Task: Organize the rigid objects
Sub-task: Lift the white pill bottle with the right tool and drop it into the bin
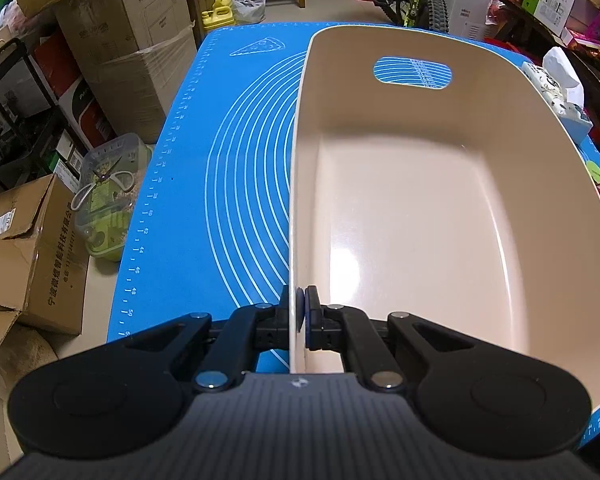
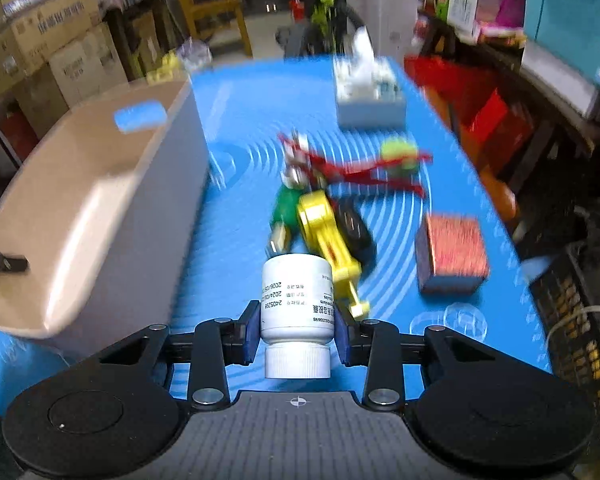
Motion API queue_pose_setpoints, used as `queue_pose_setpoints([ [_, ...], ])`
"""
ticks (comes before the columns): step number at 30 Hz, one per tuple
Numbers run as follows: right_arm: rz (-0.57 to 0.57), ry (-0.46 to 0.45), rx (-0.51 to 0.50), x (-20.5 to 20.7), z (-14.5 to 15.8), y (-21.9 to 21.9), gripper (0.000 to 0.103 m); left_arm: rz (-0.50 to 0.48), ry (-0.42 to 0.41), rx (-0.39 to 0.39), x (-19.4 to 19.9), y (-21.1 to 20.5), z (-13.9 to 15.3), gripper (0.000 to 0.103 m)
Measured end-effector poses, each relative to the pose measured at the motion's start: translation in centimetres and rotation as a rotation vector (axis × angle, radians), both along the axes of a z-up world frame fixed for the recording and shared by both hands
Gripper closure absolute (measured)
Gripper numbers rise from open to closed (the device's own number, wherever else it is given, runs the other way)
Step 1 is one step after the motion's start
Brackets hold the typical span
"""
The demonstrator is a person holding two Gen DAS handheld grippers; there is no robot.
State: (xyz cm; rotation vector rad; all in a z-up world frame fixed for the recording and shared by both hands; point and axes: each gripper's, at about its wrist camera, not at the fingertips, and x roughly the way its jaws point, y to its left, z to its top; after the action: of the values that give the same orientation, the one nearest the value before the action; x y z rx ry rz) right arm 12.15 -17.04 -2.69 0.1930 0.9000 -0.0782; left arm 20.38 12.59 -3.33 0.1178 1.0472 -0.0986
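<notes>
My left gripper (image 1: 300,312) is shut on the left rim of a beige plastic bin (image 1: 420,208), which stands empty on the blue mat (image 1: 220,184). My right gripper (image 2: 296,328) is shut on a white pill bottle (image 2: 296,300), held upside down with its cap toward me, above the mat. The bin (image 2: 100,200) also shows at the left of the right wrist view. On the mat ahead lie a yellow and green toy (image 2: 320,224), a red toy piece (image 2: 364,168) and a red-patterned box (image 2: 452,256). That view is motion-blurred.
A tissue box (image 2: 368,96) stands at the mat's far end, also visible at the right of the left wrist view (image 1: 560,88). Cardboard boxes (image 1: 132,48) and a clear container (image 1: 108,200) stand left of the table. Shelves and crates (image 2: 572,280) line the right side.
</notes>
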Motion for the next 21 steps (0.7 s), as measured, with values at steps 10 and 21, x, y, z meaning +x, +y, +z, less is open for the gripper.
queue_pose_setpoints([
  [10, 0.121, -0.202, -0.025, 4.5, 6.3, 4.9, 0.058, 0.002, 0.002, 0.002, 0.1, -0.1, 0.0, 0.097],
  [21, 0.269, -0.175, -0.048, 9.3, 4.9, 12.3, 0.058, -0.004, 0.005, 0.005, 0.1, -0.1, 0.0, 0.097],
])
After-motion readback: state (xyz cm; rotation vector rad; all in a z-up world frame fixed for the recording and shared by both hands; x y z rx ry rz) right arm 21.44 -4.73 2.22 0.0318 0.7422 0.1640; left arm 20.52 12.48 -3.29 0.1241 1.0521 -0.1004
